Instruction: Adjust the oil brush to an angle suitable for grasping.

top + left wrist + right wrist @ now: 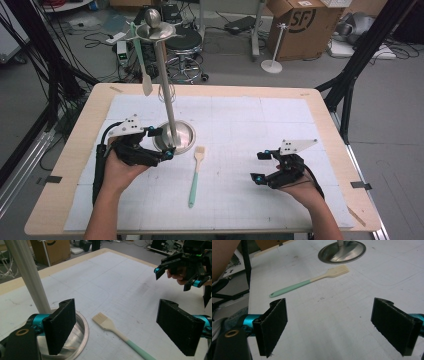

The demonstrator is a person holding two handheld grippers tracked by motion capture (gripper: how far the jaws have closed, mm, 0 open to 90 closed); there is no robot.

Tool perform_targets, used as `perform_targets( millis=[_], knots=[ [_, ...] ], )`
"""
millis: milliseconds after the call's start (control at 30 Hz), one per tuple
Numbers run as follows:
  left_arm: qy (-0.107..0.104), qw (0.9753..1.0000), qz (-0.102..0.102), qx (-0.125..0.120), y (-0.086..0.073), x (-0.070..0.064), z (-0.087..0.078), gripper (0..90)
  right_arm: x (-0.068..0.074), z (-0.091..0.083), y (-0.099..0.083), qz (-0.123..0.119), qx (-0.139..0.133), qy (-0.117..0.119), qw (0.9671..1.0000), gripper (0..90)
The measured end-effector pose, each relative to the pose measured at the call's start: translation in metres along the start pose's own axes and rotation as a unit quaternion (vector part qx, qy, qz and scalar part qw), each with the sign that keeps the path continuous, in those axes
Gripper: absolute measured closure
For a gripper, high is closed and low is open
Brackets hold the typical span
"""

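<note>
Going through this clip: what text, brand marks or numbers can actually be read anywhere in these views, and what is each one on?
"SF": black logo on the side of the cardboard box on the floor beyond the table.
White label on top of that box: too small to read.
Brush, metal stand, left gripper, right gripper: no lettering to be made out.

Grey floor (pixel 300 75) – cardboard box (pixel 300 25), black stool (pixel 184 40), cables strewn behind wooden table (pixel 60 165).

Left gripper (pixel 161 142) gaping wide, held low, forearm angled inward; right gripper (pixel 261 167) likewise agape, hovering well apart.
</note>
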State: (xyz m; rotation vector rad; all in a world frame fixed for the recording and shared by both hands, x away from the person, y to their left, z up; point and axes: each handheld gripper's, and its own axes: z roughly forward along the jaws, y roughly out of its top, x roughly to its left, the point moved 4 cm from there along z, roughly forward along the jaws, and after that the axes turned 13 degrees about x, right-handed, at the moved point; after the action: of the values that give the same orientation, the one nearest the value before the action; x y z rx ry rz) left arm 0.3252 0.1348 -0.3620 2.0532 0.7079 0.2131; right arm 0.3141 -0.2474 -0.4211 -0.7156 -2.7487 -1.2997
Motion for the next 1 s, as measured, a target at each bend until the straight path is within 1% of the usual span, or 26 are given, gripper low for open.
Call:
perform_targets(
  millis=[167, 300, 367, 433, 567, 667, 733, 800, 867, 933, 1000],
  knots=[
    [-0.009, 0.9999, 0.009, 0.009, -0.001, -0.005, 0.006, 15.9, 0.000, 0.001, 0.000, -0.002, 0.001, 0.001, 1.0000, 13.1],
    [-0.015, 0.9997, 0.012, 0.018, -0.004, -0.010, 0.011, 14.6, 0.000, 0.000, 0.001, -0.003, -0.001, 0.000, 1.0000, 13.1],
    [-0.016, 0.9996, 0.013, 0.018, -0.006, -0.011, 0.013, 14.2, 0.001, 0.001, 0.001, -0.004, 0.000, 0.000, 1.0000, 13.1],
    [-0.018, 0.9995, 0.014, 0.023, -0.009, -0.012, 0.015, 14.1, 0.001, 0.003, 0.001, -0.004, 0.003, 0.001, 1.0000, 13.1],
    [-0.012, 0.9993, 0.016, 0.030, -0.011, -0.013, 0.016, 13.5, 0.002, 0.007, 0.004, -0.009, 0.006, 0.001, 0.9999, 13.9],
    [-0.001, 0.9992, 0.016, 0.036, -0.013, -0.012, 0.014, 13.5, 0.003, 0.012, 0.009, -0.015, 0.010, 0.003, 0.9998, 15.1],
    [0.008, 0.9989, 0.014, 0.043, -0.017, -0.009, 0.014, 13.5, 0.003, 0.017, 0.012, -0.017, 0.013, 0.004, 0.9998, 15.5],
    [0.008, 0.9991, 0.007, 0.042, -0.019, -0.006, 0.012, 13.5, 0.004, 0.022, 0.017, -0.020, 0.019, 0.004, 0.9996, 16.4],
    [0.011, 0.9991, 0.005, 0.041, -0.021, -0.005, 0.009, 13.6, 0.004, 0.026, 0.022, -0.025, 0.019, 0.006, 0.9995, 20.7],
    [0.009, 0.9994, 0.002, 0.034, -0.020, -0.004, 0.006, 13.6, 0.005, 0.031, 0.028, -0.033, 0.028, 0.008, 0.9990, 26.3],
    [0.009, 0.9995, 0.004, 0.030, -0.019, -0.005, 0.004, 13.6, 0.006, 0.038, 0.036, -0.033, 0.039, 0.006, 0.9987, 34.2]
  ],
)
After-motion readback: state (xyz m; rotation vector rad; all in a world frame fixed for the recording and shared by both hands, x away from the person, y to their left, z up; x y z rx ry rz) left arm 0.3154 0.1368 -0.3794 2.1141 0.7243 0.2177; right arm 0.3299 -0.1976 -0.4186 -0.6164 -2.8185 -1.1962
